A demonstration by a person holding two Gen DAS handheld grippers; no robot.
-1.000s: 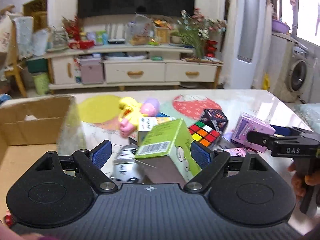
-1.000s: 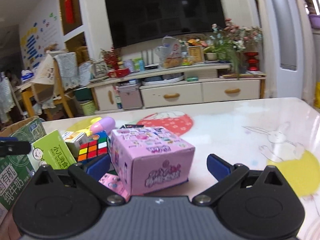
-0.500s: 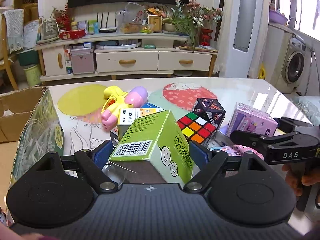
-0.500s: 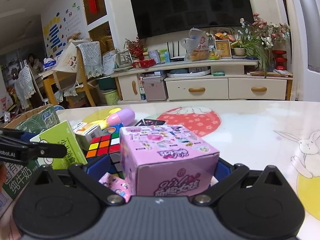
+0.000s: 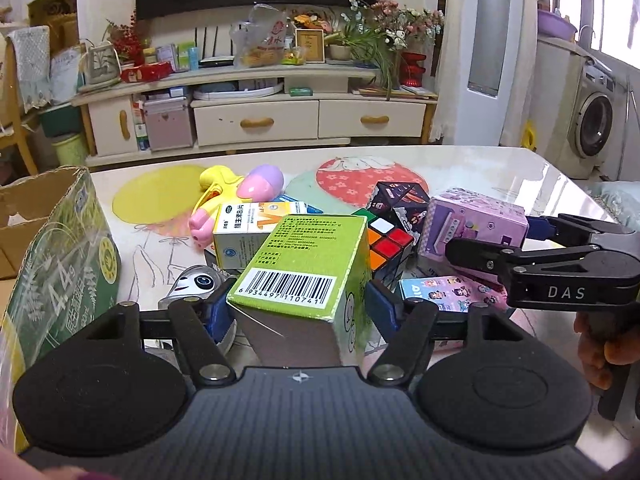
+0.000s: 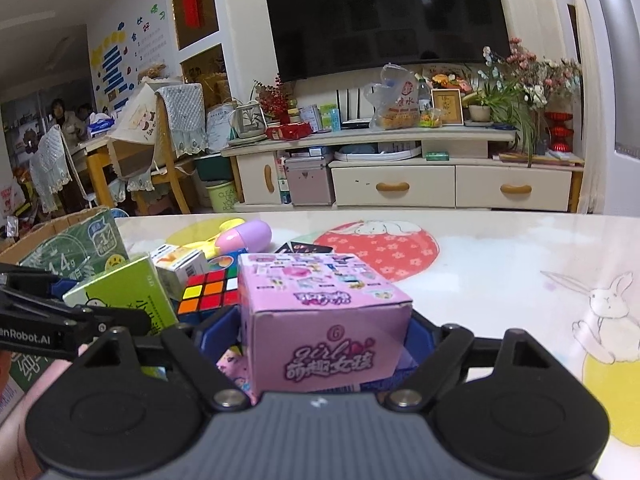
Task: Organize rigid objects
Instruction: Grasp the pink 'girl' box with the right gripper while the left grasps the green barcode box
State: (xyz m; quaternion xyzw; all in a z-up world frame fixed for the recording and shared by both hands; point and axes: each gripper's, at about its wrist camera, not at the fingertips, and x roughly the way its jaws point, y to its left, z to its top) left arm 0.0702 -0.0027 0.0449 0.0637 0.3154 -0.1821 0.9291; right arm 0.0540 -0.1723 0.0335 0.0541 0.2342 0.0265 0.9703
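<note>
A green box point(image 5: 308, 256) with a barcode stands tilted between the blue pads of my left gripper point(image 5: 299, 310). The jaws are closing and both pads touch its sides. The same green box point(image 6: 120, 296) shows at the left of the right wrist view. My right gripper point(image 6: 320, 330) is closing on a pink box point(image 6: 320, 312) printed with cartoon pictures, with a pad against each side. From the left wrist view, that pink box point(image 5: 472, 224) sits between the right gripper's black fingers point(image 5: 480, 256), which a hand holds.
A Rubik's cube point(image 5: 386, 240), a black patterned cube point(image 5: 396, 200), a white medicine box point(image 5: 248, 232), a yellow and pink toy point(image 5: 240, 192), a panda toy point(image 5: 196, 284) and a flat pink packet point(image 5: 448, 292) crowd the table. An open cardboard carton point(image 5: 60, 264) stands at the left.
Both pairs of jaws have narrowed from wide apart onto their boxes. The green box now stands more upright between the left pads, and the pink box fills the right jaws.
</note>
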